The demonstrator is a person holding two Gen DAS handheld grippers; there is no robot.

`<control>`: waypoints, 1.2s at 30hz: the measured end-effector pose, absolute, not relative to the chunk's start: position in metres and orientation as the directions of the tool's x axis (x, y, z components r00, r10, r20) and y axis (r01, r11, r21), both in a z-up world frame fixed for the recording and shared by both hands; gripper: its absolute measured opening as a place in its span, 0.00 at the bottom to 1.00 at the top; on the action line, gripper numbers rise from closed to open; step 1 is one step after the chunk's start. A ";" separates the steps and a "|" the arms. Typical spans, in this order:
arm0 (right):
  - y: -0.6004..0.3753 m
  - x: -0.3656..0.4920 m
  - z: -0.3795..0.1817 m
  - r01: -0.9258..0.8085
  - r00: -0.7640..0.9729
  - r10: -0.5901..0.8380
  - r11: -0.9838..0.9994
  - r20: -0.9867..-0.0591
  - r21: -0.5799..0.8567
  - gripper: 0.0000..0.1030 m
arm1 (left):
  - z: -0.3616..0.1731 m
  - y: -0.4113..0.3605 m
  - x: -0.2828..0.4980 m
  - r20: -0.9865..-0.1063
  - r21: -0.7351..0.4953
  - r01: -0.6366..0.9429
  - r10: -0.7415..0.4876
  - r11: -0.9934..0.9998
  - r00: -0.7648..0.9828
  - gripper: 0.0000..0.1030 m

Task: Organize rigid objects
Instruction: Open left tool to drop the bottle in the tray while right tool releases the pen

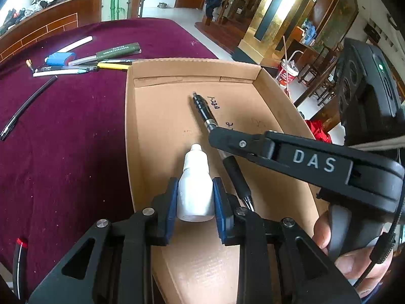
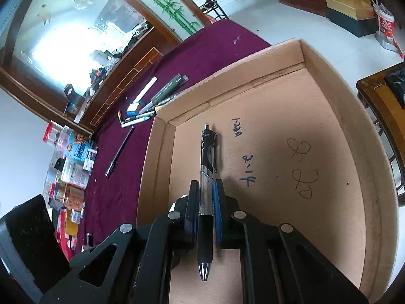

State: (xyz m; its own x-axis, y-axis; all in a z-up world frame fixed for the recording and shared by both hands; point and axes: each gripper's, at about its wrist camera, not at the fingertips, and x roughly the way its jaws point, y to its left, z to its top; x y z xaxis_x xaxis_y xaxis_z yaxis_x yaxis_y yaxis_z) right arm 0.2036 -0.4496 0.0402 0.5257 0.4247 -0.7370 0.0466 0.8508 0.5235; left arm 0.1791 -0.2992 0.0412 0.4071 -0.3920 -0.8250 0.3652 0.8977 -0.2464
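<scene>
My left gripper [image 1: 194,197] is shut on a small white dropper bottle [image 1: 195,185] and holds it over the open cardboard box [image 1: 162,81]. My right gripper [image 2: 206,197] is shut on a black and clear click pen [image 2: 207,177], also held inside the box [image 2: 341,101]. In the left wrist view the right gripper [image 1: 215,136] reaches in from the right with the pen [image 1: 202,106] running through it. The box floor shows only handwritten marks.
On the maroon tablecloth [image 1: 63,131] left of the box lie several pens and markers [image 1: 83,65], a blue eraser [image 1: 60,59] and a single black pen [image 1: 27,106]. Small packages and jars [image 2: 73,167] crowd the table's far left edge.
</scene>
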 end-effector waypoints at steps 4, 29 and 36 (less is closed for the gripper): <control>-0.448 0.203 0.039 0.038 0.517 0.426 0.855 -0.742 0.518 0.09 | 0.041 -0.300 0.179 -0.826 -0.241 0.365 -0.388 0.899 0.410 0.22; -0.443 0.173 0.081 -0.035 0.638 0.423 0.850 -0.643 0.525 0.15 | 0.072 -0.256 0.139 -0.780 -0.291 0.359 -0.437 0.887 0.448 0.28; -0.427 0.166 0.089 -0.099 0.654 0.448 0.850 -0.610 0.517 0.27 | 0.096 -0.212 0.106 -0.741 -0.305 0.341 -0.446 0.889 0.502 0.44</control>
State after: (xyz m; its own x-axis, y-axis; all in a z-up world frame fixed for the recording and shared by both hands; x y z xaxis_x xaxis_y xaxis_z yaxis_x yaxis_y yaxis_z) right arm 0.1660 -0.4275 0.0888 0.6543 0.4476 -0.6096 -0.0993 0.8499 0.5175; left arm 0.1057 -0.2118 0.0957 0.5017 -0.4464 -0.7410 0.3413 0.8892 -0.3046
